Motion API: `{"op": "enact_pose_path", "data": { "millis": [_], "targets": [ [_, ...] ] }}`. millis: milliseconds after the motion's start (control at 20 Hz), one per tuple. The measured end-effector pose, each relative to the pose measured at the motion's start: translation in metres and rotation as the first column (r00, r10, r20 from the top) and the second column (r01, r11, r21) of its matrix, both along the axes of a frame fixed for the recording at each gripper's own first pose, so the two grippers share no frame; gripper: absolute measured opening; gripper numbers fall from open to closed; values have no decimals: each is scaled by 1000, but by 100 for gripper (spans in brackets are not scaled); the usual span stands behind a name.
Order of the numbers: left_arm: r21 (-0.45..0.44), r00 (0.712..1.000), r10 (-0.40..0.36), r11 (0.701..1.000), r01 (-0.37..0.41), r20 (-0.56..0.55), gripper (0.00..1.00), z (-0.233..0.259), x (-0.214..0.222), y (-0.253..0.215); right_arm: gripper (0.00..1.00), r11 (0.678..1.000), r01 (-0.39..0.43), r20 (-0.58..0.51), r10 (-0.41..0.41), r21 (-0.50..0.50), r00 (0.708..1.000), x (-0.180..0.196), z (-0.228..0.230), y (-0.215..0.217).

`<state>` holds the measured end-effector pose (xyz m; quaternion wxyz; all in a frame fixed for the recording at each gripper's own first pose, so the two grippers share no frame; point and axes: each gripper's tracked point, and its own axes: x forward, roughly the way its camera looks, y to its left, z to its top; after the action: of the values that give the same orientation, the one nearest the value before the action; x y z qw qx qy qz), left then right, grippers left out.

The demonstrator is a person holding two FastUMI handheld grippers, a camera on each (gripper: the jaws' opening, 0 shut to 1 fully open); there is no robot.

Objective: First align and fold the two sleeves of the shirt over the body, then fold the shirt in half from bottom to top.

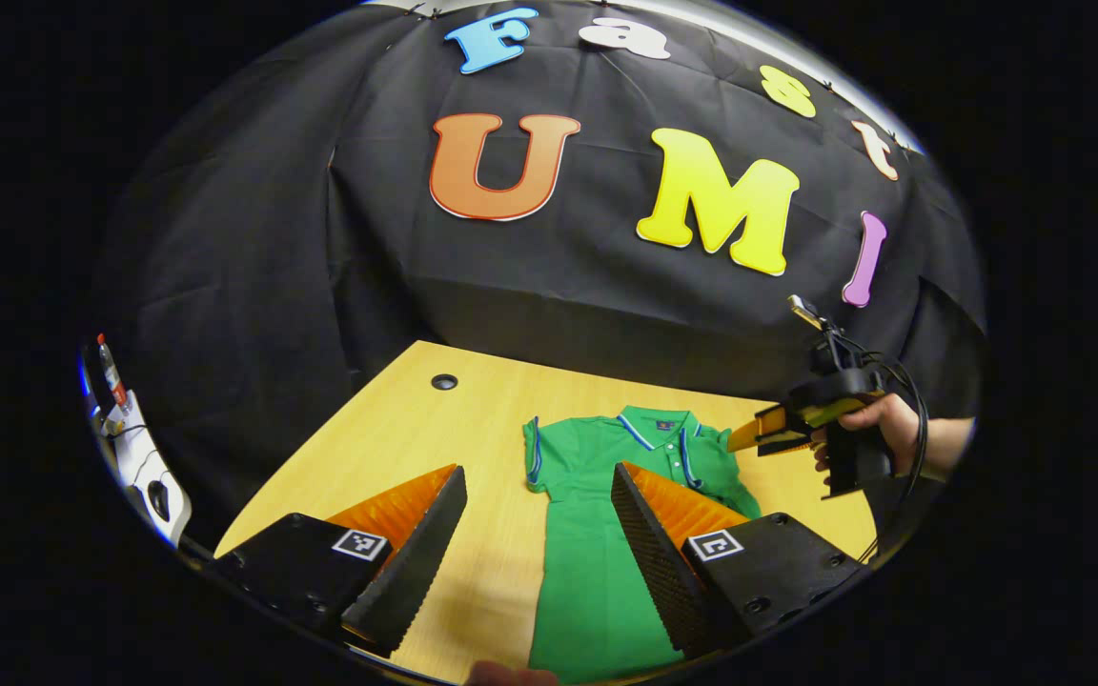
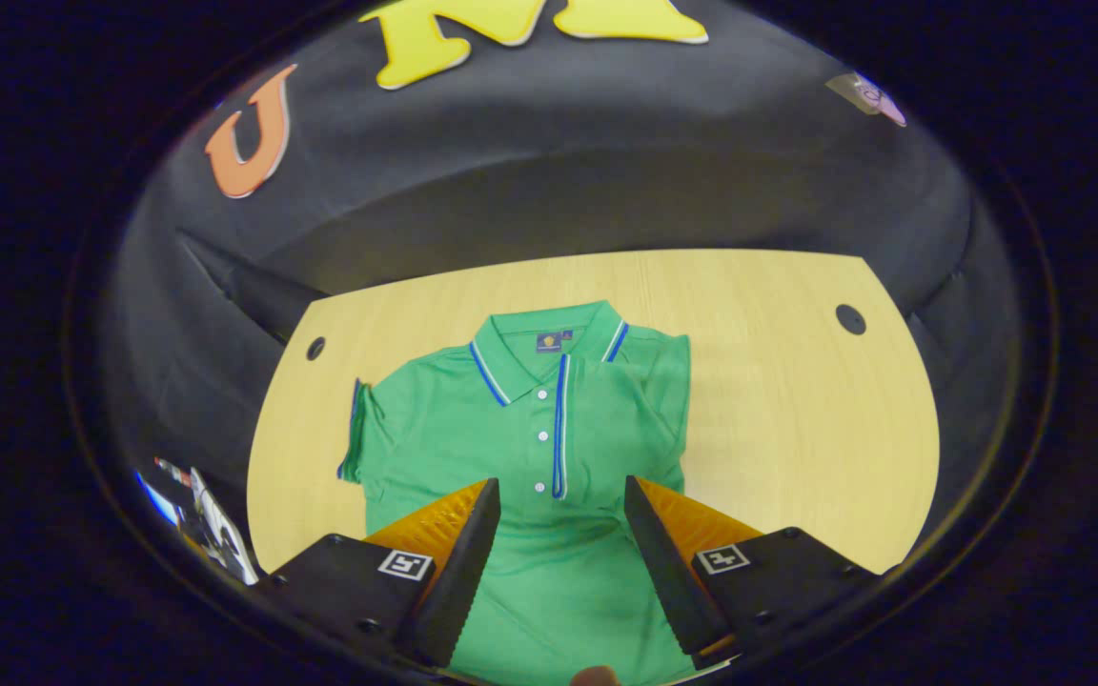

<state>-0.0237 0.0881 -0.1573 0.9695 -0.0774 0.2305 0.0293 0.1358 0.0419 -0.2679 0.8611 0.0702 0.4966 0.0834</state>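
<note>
Left gripper (image 1: pixel 539 495): jaws released, spread wide, holding nothing, hovering above the near part of the surface (image 1: pixel 396 419). One finger stands over bare wood; the other overlaps the garment's right-hand side as seen in the left gripper view.

Right gripper (image 2: pixel 560 514): jaws released, nothing between them, hovering over the lower chest of the shirt (image 2: pixel 473 429). In the left gripper view this same gripper shows farther off at the right edge, carried by a hand (image 1: pixel 878 429), near the shirt's shoulder.

Shirt: a green short-sleeved polo lying flat, front upward, on the light wooden surface, collar toward the far wall and hem toward the near edge. The collar is trimmed with blue and white stripes. A buttoned placket runs down from the collar with a blue stripe alongside; several pale buttons are visible. A small dark label sits inside the neck.

In the right gripper view, the sleeve on the left side sticks outward from the body, its blue-edged cuff visible. The sleeve on the right side appears already laid in over the body, leaving a straight vertical edge. The fabric lies mostly smooth with slight wrinkles.

Beyond the shirt: two round holes (image 2: pixel 850 318) in the surface near its far corners.
</note>
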Motion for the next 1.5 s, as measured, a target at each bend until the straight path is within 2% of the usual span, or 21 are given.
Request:
{"op": "enact_pose_path", "data": {
  "millis": [50,100,150,200,400,500,650,800,950,1200,1350,1400,1500],
  "targets": [
    [-35,1000,-20,999,20,2,98,1,5,-5,74,1000,-21,51,20,9,998,-11,15,-4],
    [-87,999,-46,995,47,11,99,3,11,-14,74,999,-35,87,34,9,996,-25,29,-12],
    [-132,998,-64,989,64,6,99,1,18,-20,75,999,-49,120,46,24,992,-43,43,-19],
    [-156,998,-66,986,63,-14,99,-6,24,-21,90,998,-55,146,51,25,988,-58,53,-28],
    [-245,987,-111,966,81,-112,98,-31,51,-23,90,1000,-17,201,16,4,979,-112,73,-78],
    [-259,984,-110,963,70,-143,99,-44,70,-16,90,1000,19,199,-19,3,980,-134,75,-104],
    [-251,979,-102,966,56,-177,99,-60,107,-5,90,996,54,201,-40,-66,979,-161,71,-143],
    [-260,950,-143,963,68,-279,98,-91,134,-4,90,991,117,194,-104,-59,975,-174,74,-170],
    [-299,902,-167,953,44,-399,98,-125,158,-4,90,985,161,191,-146,-64,971,-182,76,-191],
    [-265,769,-199,964,40,-608,98,-183,178,10,90,977,204,151,-193,-62,970,-202,68,-207],
    [-209,684,-203,975,75,-701,97,-214,178,16,90,973,222,112,-213,-68,971,-216,56,-215],
    [-193,664,-206,977,94,-719,97,-220,178,15,90,971,226,106,-218,-72,970,-219,54,-217],
    [-167,645,-199,980,110,-738,97,-231,181,12,90,969,239,99,-233,-63,968,-222,54,-220]
  ]
}}
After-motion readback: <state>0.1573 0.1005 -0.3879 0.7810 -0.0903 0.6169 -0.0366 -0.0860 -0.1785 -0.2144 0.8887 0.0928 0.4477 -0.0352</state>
